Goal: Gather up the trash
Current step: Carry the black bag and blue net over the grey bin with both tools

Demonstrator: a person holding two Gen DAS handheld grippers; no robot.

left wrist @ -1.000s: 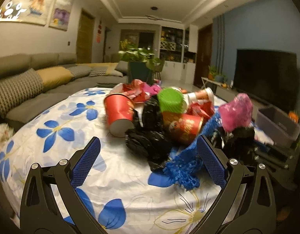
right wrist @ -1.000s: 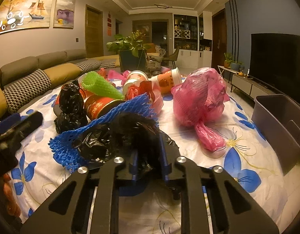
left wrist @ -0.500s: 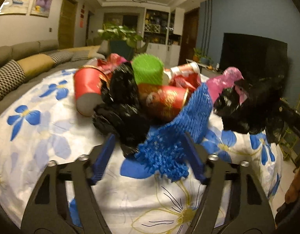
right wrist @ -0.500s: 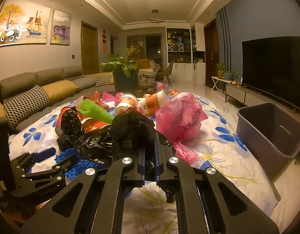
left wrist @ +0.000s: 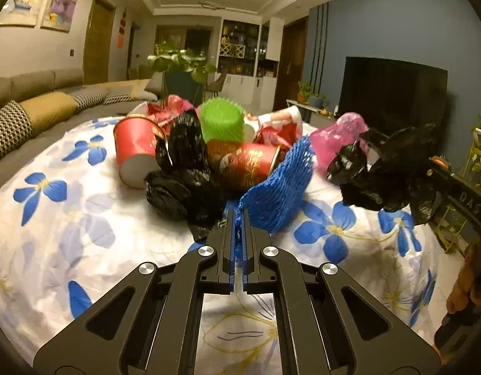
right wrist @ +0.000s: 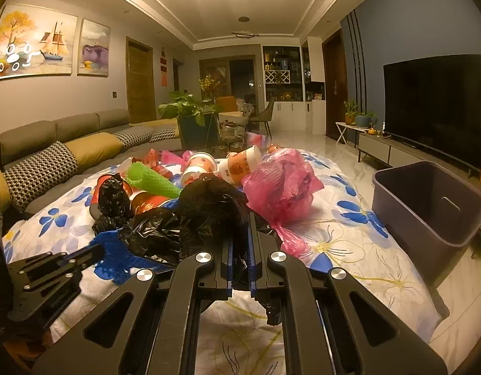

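Both tongs are pinching trash, the left gripper (left wrist: 238, 228) nipping only the edge of the blue foam mesh sleeve (left wrist: 279, 187) and the right gripper (right wrist: 239, 243) clamping the crumpled black plastic bag (right wrist: 193, 218), so the mesh may slip free or drag the neighbouring red paper cup (left wrist: 246, 164) along when lifted.

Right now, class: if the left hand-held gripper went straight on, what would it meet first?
Beyond the blue foam net it already pinches, probably the red can lying behind; depth is unclear.

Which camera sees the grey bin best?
The right wrist view. There the grey bin shows whole, standing open beside the flowered table, right of the pink bag. The left wrist view does not show the bin at all; only trash and the room appear there.
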